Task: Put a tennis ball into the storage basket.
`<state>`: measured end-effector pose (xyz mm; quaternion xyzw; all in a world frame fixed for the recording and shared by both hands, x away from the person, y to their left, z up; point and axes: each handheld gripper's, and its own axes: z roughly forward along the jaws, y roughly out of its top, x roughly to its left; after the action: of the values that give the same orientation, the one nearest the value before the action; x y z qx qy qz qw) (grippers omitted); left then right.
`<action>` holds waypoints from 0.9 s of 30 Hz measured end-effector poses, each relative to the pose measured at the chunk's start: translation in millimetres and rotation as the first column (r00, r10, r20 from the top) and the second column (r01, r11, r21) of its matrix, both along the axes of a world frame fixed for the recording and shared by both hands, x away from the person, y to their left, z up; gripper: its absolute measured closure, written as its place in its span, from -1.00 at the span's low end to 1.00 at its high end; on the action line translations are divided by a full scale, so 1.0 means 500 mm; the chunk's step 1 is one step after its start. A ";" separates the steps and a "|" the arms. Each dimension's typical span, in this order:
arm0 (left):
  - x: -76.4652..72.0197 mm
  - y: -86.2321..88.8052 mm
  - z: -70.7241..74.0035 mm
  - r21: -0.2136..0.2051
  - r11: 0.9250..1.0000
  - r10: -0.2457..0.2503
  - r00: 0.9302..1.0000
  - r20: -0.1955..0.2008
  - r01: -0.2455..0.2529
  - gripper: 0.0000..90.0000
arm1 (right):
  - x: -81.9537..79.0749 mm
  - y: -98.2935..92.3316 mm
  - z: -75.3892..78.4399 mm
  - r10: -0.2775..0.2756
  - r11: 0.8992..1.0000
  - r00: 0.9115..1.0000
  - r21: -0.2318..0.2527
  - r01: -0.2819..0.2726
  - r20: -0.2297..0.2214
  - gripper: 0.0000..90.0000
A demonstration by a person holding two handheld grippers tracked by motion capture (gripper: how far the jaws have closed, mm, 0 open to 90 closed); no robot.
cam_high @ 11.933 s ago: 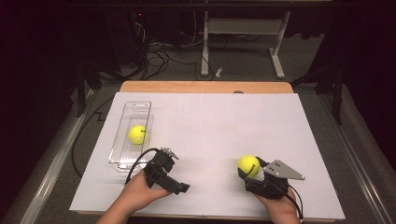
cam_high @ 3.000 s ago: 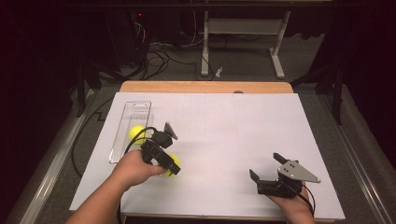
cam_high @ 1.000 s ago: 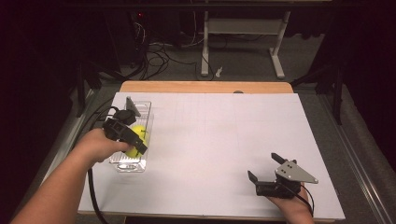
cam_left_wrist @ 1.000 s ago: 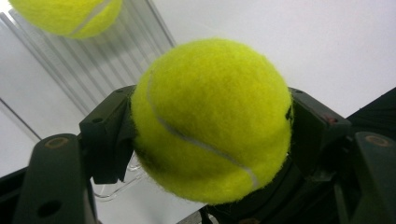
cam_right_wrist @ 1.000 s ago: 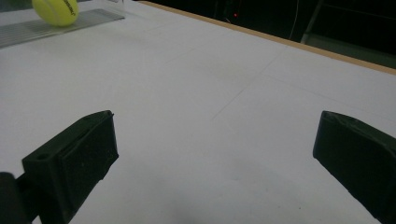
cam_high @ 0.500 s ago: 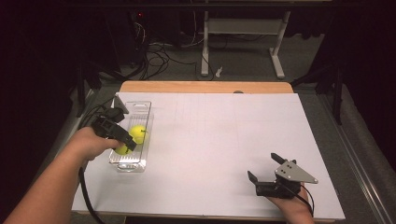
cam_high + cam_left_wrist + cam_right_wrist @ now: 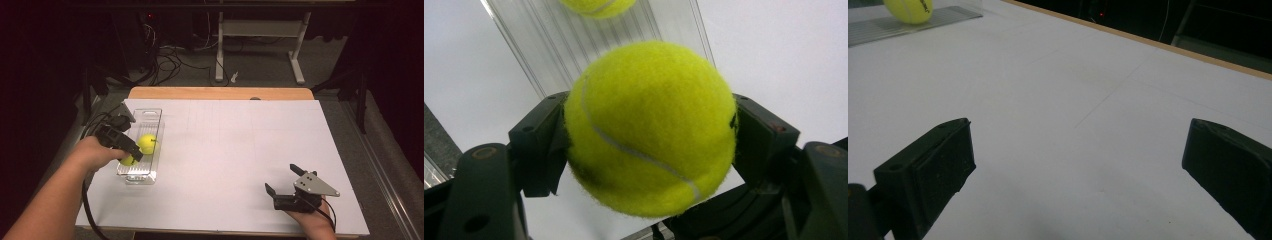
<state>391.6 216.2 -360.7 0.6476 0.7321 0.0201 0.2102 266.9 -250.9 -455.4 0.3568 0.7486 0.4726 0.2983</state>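
Now the left tongs [image 7: 131, 156], pinching a tennis ball [image 7: 650, 127], have sunk into the clear tray [image 7: 150, 116]; right tongs [image 7: 281, 178] stay spread.

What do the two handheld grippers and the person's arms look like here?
Both grippers are black with two blocky jaws. The right gripper carries a grey three-cornered plate with small dark holes. A black cable trails from the left gripper. The forearms are bare, no sleeves visible.

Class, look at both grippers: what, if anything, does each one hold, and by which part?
The left gripper clamps a tennis ball across its middle, one pad on each side. The right gripper is open and holds nothing.
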 end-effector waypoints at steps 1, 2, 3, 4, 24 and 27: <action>0.000 -0.003 -0.002 0.005 1.000 -0.001 1.000 -0.002 0.001 -0.41 | 0.000 0.000 0.000 -0.001 1.000 1.000 -0.001 0.001 -0.001 -0.97; 0.000 -0.004 -0.003 0.006 1.000 -0.001 1.000 0.003 0.001 -0.40 | 0.000 0.000 0.000 -0.001 1.000 1.000 -0.001 0.001 -0.001 -0.97; 0.001 -0.005 -0.006 0.006 1.000 0.002 1.000 0.003 -0.002 -0.40 | 0.000 0.000 0.000 0.000 1.000 1.000 -0.002 0.000 -0.002 -0.97; 0.001 -0.006 -0.008 0.009 1.000 -0.001 1.000 -0.002 0.001 -0.41 | 0.000 0.000 0.000 0.000 1.000 1.000 -0.001 0.000 -0.002 -0.97; 0.009 -0.029 -0.055 0.067 0.998 -0.018 1.000 -0.019 0.019 -0.41 | 0.000 0.001 -0.001 0.006 1.000 1.000 -0.008 -0.006 -0.003 -0.97; 0.011 -0.030 -0.058 0.078 0.997 -0.019 1.000 -0.025 0.021 -0.41 | 0.000 0.001 -0.001 0.007 1.000 1.000 -0.007 -0.007 -0.002 -0.97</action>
<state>396.9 201.0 -389.9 0.6626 0.7269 0.0387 0.1761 266.6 -250.5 -455.9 0.3537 0.7519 0.4705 0.2970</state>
